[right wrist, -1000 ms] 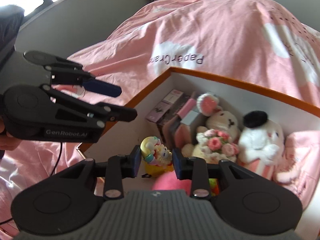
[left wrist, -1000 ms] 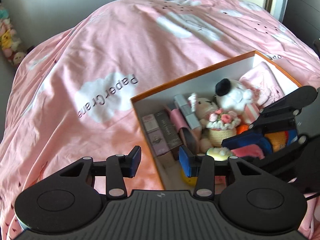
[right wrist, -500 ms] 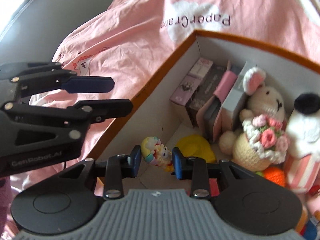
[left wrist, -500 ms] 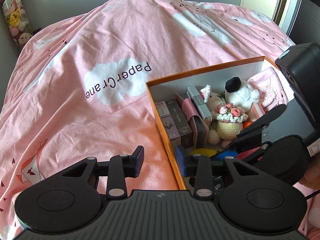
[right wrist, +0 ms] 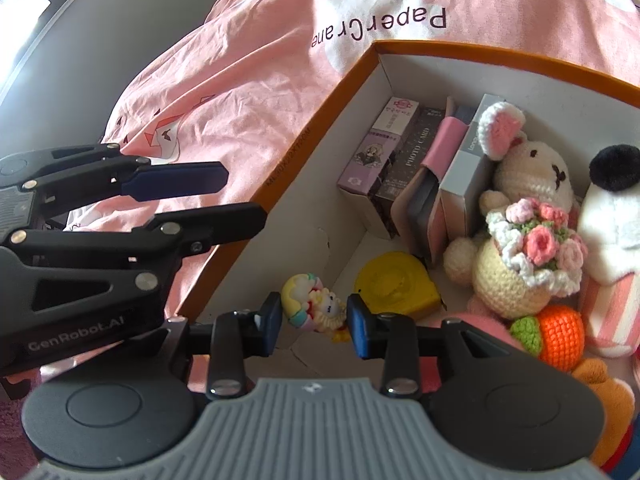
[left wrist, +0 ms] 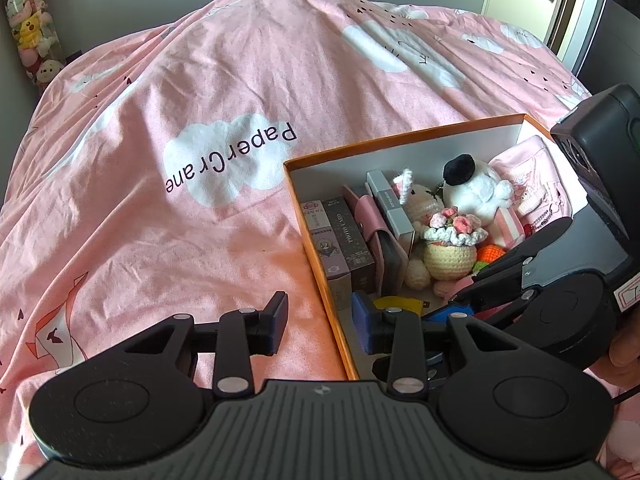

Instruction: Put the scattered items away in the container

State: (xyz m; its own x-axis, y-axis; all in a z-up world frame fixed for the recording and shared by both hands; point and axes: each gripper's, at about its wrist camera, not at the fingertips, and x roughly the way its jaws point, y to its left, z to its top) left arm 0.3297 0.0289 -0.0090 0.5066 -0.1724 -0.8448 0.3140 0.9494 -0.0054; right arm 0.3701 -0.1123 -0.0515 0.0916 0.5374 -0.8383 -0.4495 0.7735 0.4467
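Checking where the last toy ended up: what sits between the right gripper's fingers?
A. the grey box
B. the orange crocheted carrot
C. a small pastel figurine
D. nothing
C: the right gripper, its jaws opening, brackets the pastel figurine low inside the orange-rimmed box.

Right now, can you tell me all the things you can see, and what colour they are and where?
box: one, orange rim, white inside, on the bed
bedspread: one, pink with white clouds, under the box
figurine: one, pastel, in the box's near corner, between the opening right jaws
tape measure: one, yellow, box floor beside the figurine
card boxes: several, purple, dark, grey, upright at the box's far corner
crochet bunny: one, cream, holding pink flowers
plush: one, white, black pompom
carrot: one, orange, below the bunny
left gripper: black, blue pads, astride the box rim
right gripper: black, blue pads
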